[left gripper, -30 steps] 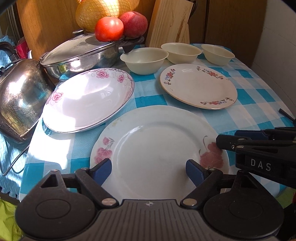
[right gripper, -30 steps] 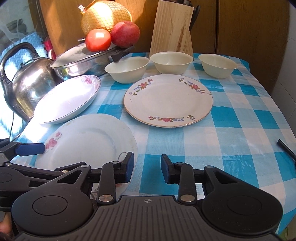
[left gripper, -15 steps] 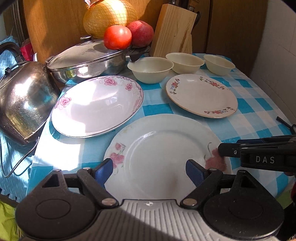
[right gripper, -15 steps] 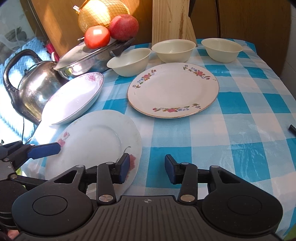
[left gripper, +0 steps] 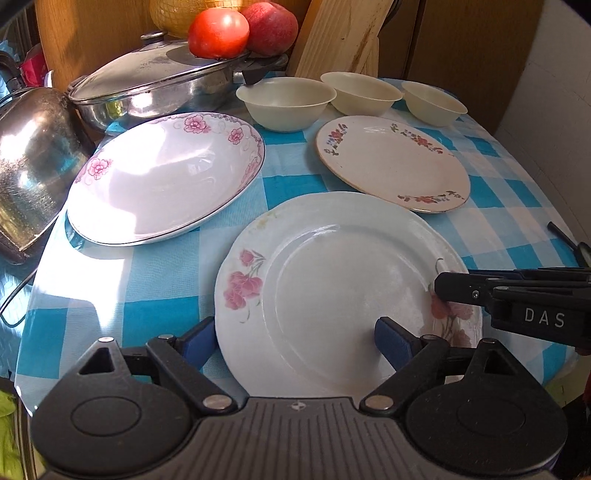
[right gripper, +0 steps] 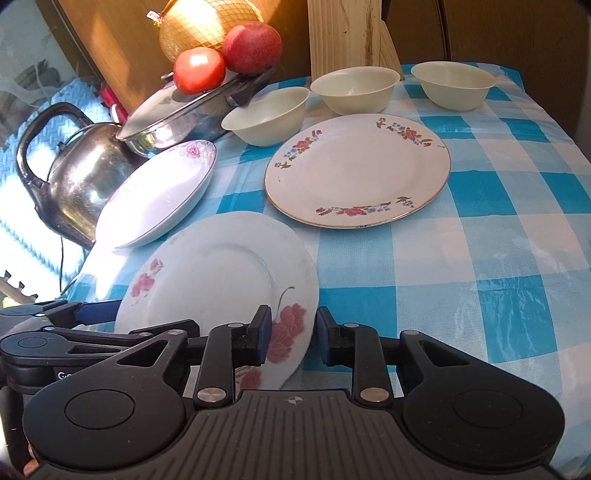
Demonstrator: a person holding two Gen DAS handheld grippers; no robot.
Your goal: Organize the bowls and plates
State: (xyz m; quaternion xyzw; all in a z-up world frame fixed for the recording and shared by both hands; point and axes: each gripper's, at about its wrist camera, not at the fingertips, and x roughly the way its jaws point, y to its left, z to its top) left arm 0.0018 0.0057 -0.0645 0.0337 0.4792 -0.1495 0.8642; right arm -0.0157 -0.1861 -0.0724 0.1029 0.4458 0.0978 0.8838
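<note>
A white plate with pink roses (left gripper: 343,288) (right gripper: 221,280) lies at the table's near edge. My right gripper (right gripper: 291,332) straddles its right rim, one finger above and one beside it, jaws still apart with a gap. My left gripper (left gripper: 295,339) is open over the plate's near edge, its left finger off the rim. A deep pink-flowered plate (left gripper: 166,177) (right gripper: 162,195) sits to the left. A gold-rimmed floral plate (left gripper: 395,162) (right gripper: 358,170) lies further back. Three cream bowls (left gripper: 286,101) (right gripper: 354,88) stand in a row behind.
A steel kettle (right gripper: 74,173) and a lidded pan (left gripper: 155,81) with a tomato (left gripper: 218,33) and apple on it stand at the back left. A wooden knife block (right gripper: 347,33) stands behind the bowls. The checked cloth (right gripper: 480,221) covers the table's right side.
Both grippers have moved forward. The right gripper has come over the rose plate's right rim, which now sits between its fingers. The plate looks slightly tilted.
</note>
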